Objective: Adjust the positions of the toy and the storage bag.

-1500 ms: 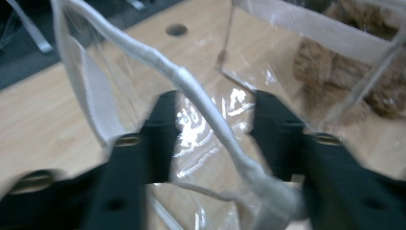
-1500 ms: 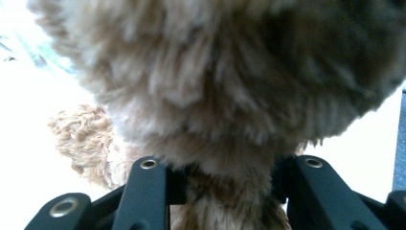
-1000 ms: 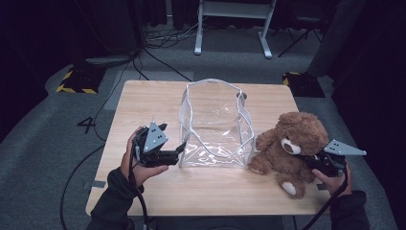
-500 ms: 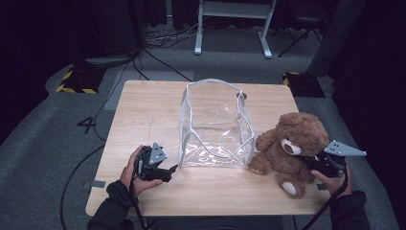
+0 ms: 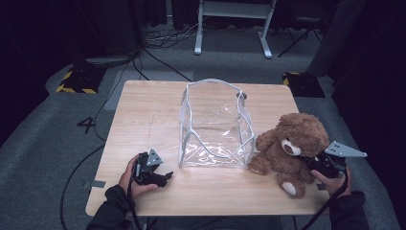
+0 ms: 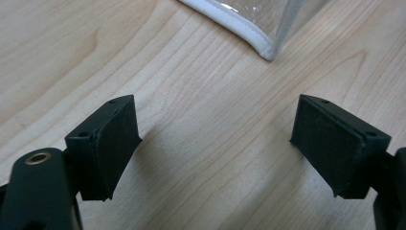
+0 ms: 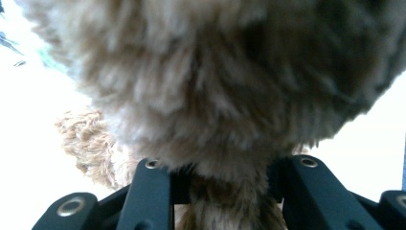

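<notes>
High view: the table is evenly lit from above; the surrounding floor and background fall into deep shadow. The image is soft, with low detail. The clear bag shows small glints on its folds. Left gripper view: bright and sharp on the wood grain; soft shadows lie beneath both jaws. Right gripper view: the bear is blurred at close range; the background is overexposed to white.

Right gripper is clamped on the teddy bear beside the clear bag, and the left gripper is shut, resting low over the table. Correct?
Not quite: the left gripper is open, jaws wide apart over bare table in the left gripper view. The right gripper does clamp the teddy bear beside the clear bag.
</notes>
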